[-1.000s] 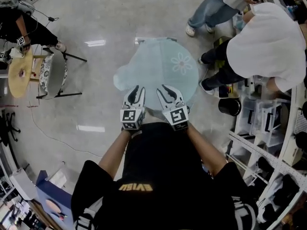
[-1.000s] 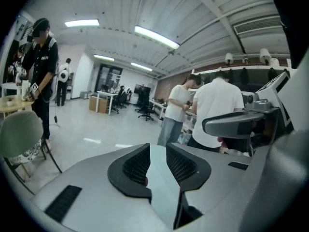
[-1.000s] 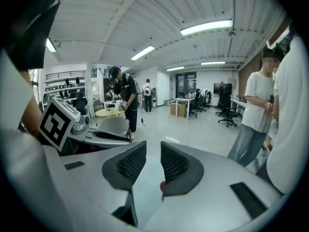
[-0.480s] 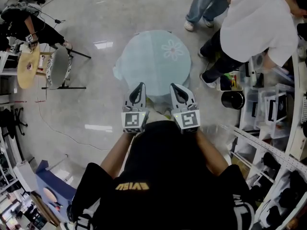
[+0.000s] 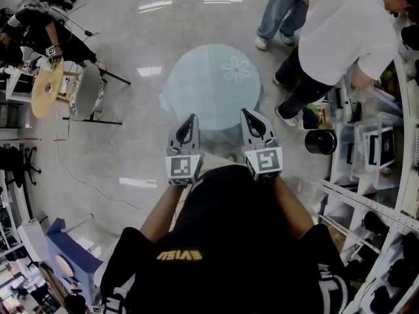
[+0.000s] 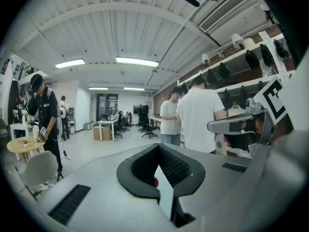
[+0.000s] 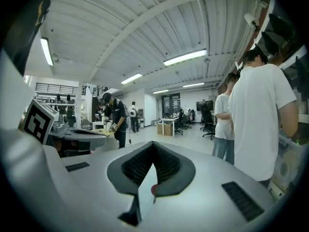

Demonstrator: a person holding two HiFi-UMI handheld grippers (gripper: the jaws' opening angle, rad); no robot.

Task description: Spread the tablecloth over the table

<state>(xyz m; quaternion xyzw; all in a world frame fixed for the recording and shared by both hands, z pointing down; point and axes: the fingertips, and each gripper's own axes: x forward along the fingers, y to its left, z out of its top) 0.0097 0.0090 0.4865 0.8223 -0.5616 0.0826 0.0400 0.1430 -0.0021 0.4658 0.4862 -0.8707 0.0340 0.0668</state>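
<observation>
A pale blue-green tablecloth (image 5: 213, 87) with a flower print lies draped over the round table, with a small fold sticking out at its left edge. My left gripper (image 5: 190, 118) and right gripper (image 5: 247, 112) hover side by side above the cloth's near edge, both shut. In the left gripper view the left gripper's (image 6: 157, 146) jaws meet at their tips. The right gripper view shows the right gripper (image 7: 153, 144) the same way. A pale sliver of cloth shows through the gap below each pair of tips. I see nothing pinched.
Two people stand at the table's far right, one in a white shirt (image 5: 353, 25) and one in jeans (image 5: 281, 12). A chair (image 5: 85, 93) and a small wooden table (image 5: 46, 90) stand at left. At the right stand a black bin (image 5: 319, 141) and shelves (image 5: 380, 175).
Both grippers went from open over the table's near edge to shut and drew back toward me. The cloth lies as before.
</observation>
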